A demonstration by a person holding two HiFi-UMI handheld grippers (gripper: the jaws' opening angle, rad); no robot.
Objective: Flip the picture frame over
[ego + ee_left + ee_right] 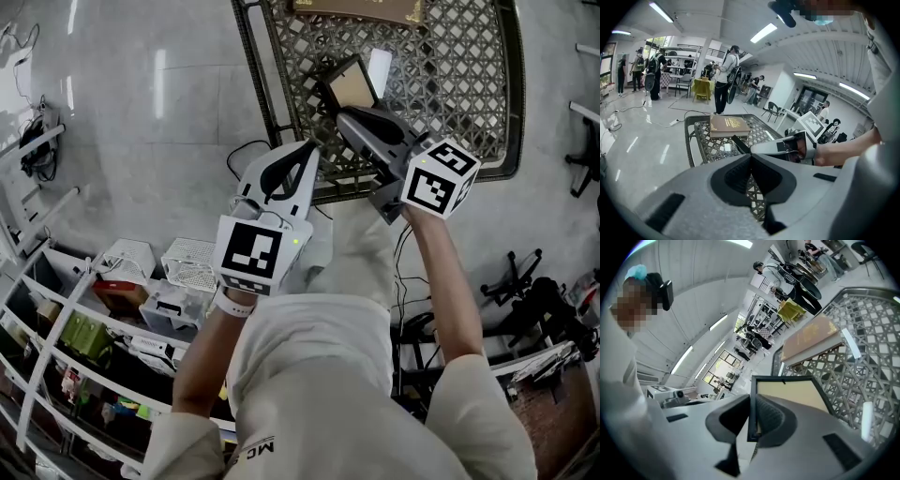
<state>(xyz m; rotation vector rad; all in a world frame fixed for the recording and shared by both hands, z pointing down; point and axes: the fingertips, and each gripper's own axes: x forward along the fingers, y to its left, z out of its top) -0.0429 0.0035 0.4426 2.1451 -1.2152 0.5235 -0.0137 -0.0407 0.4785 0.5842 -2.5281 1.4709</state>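
Head view looks steeply down on both tools, out over the near edge of a dark metal lattice table (450,66). The right gripper (343,111) reaches further in, and it has the picture frame (349,82)! Over to the right gripper view for the close look: the two jaws are nearly together, pinched on the frame's black left rail low down, near a corner, and the pale beige panel inside the border faces the camera. The frame stands tilted up over the lattice rather than lying flat on it; whether its far corner touches the tabletop, I can't tell from here. Beyond it, at the far end of the table, a brown book (808,341) with gold lettering lies flat, well apart from the frame. Now the left gripper (314,145): it sits just beside the right one, nearer the table's edge, and the left gripper view shows its jaws pressed together with nothing between them, only lattice showing past the tips. That same view catches the frame's dark edge sticking up out of the right tool's grip. Down at the lower left of the head view, white shelving (56,328) holds boxes and clutter, off the table altogether.
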